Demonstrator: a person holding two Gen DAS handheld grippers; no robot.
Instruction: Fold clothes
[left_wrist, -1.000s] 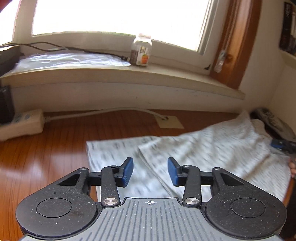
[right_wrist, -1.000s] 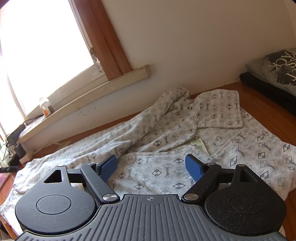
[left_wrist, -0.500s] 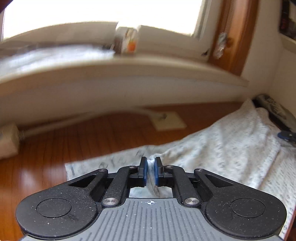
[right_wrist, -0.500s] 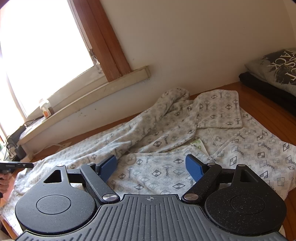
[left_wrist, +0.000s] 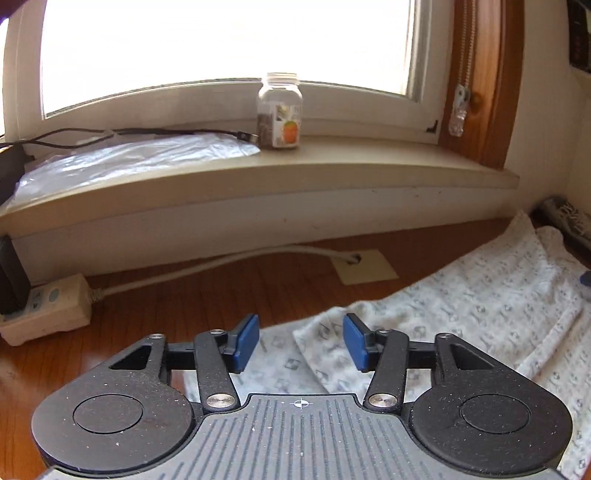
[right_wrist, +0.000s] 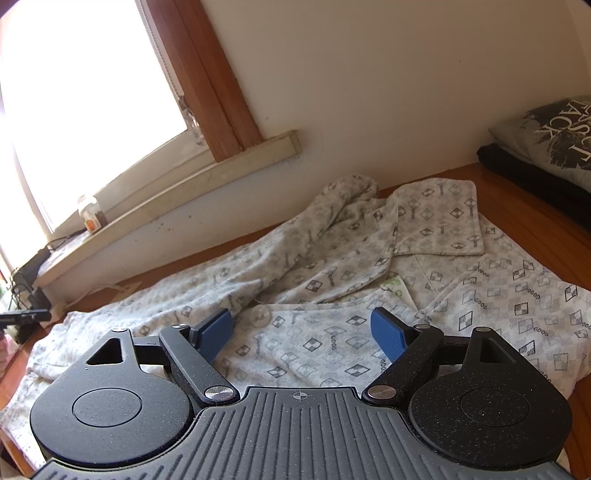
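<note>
A pale grey patterned pyjama shirt (right_wrist: 332, 288) lies spread on the wooden table, collar toward the wall and one sleeve folded across its front. My right gripper (right_wrist: 301, 332) is open and empty, hovering over the shirt's front near a button. In the left wrist view the shirt's hem end (left_wrist: 461, 321) lies on the wood, with one corner folded over. My left gripper (left_wrist: 301, 343) is open and empty just above that folded corner.
A windowsill runs along the wall with a jar (left_wrist: 279, 110), a plastic sheet (left_wrist: 129, 155) and a black cable. A power strip (left_wrist: 48, 308) sits on the table at left. Folded dark and grey clothes (right_wrist: 546, 147) are stacked at the far right.
My left gripper shut near the shirt's hem corner half a second ago and has now opened again, and that corner lies a little farther right. The right gripper has stayed open and barely moved.
</note>
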